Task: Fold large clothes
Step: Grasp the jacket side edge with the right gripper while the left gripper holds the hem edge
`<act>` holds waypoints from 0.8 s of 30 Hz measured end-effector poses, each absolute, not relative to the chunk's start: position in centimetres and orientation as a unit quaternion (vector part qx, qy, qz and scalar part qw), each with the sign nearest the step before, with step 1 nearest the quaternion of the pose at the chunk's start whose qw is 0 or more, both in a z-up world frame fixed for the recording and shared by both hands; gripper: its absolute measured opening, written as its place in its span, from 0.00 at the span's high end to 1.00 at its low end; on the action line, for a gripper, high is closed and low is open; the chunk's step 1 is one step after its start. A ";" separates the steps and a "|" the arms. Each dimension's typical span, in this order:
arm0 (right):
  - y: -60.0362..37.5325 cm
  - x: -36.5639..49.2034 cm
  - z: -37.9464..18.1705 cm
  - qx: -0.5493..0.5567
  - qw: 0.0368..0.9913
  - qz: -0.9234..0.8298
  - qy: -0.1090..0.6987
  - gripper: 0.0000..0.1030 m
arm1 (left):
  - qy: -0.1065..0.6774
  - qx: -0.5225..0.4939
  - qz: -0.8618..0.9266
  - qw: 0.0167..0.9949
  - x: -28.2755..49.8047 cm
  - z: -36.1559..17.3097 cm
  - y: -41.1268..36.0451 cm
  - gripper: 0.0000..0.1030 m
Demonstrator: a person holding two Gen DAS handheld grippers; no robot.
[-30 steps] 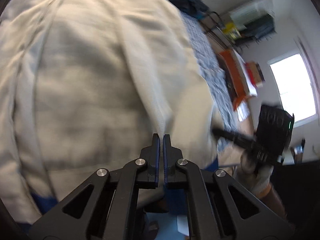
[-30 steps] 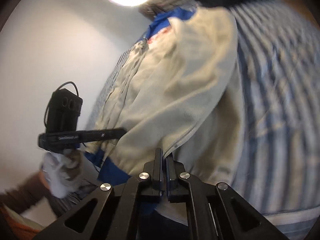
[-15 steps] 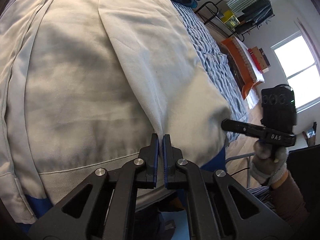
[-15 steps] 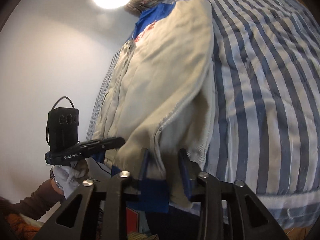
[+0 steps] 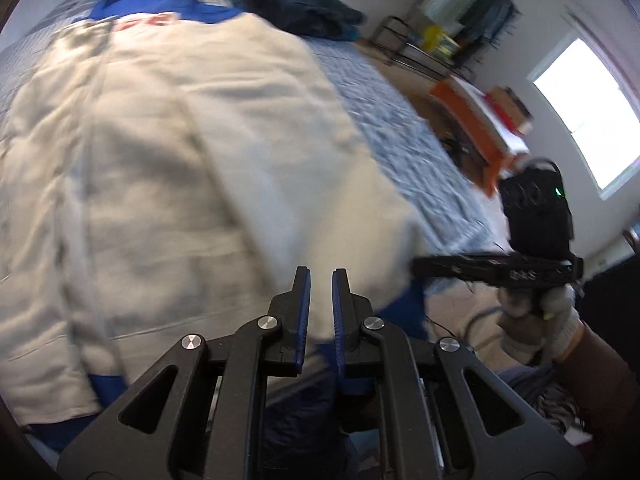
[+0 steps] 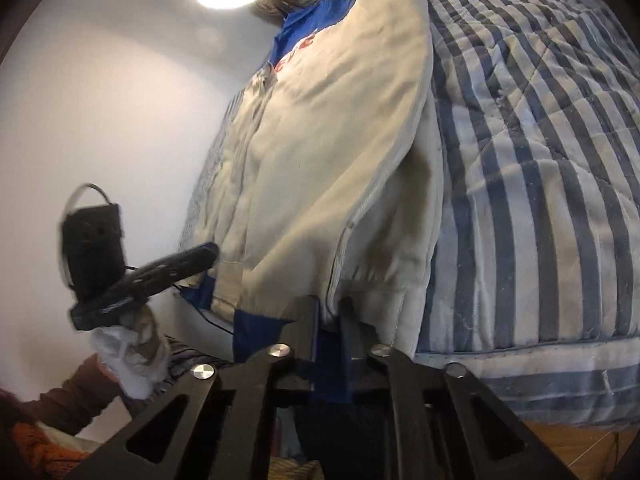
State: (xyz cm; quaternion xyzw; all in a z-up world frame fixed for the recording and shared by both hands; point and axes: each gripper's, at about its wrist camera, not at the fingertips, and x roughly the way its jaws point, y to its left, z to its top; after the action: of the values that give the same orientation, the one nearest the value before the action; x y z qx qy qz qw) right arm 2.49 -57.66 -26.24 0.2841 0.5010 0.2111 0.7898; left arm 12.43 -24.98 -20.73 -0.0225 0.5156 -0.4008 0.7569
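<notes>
I judge the cream jacket (image 6: 332,168), flat on the striped quilt (image 6: 532,184), soft and floppy — best pinched at its hem, where my right gripper (image 6: 329,316) closes on cloth while my left gripper (image 5: 317,300) opens — empty.

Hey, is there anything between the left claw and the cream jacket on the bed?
Nothing visible. The left claw sits right over the jacket near its bottom edge, jaws opening with no cloth pinched between them. The dark garment lies far off, near the collar.
</notes>
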 end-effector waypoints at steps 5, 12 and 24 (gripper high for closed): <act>-59.8 1.7 -26.8 0.350 0.771 0.188 0.497 0.98 | 0.525 -0.002 -0.429 0.735 11.2 -22.7 -28.6 0.93; -58.5 1.5 -25.4 0.263 0.808 0.162 0.503 0.88 | 0.537 0.007 -0.417 0.733 11.3 -25.3 -29.8 0.93; -60.8 2.4 -28.4 0.341 0.788 0.142 0.493 0.52 | 0.510 -0.037 -0.384 0.769 13.8 -23.2 -29.2 0.93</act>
State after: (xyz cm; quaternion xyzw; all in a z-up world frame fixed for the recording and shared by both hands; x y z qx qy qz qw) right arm 2.41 -60.83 -28.44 0.3406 0.4934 0.1420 0.7877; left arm 13.82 -29.23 -23.25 -0.0372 0.5104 -0.3836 0.7688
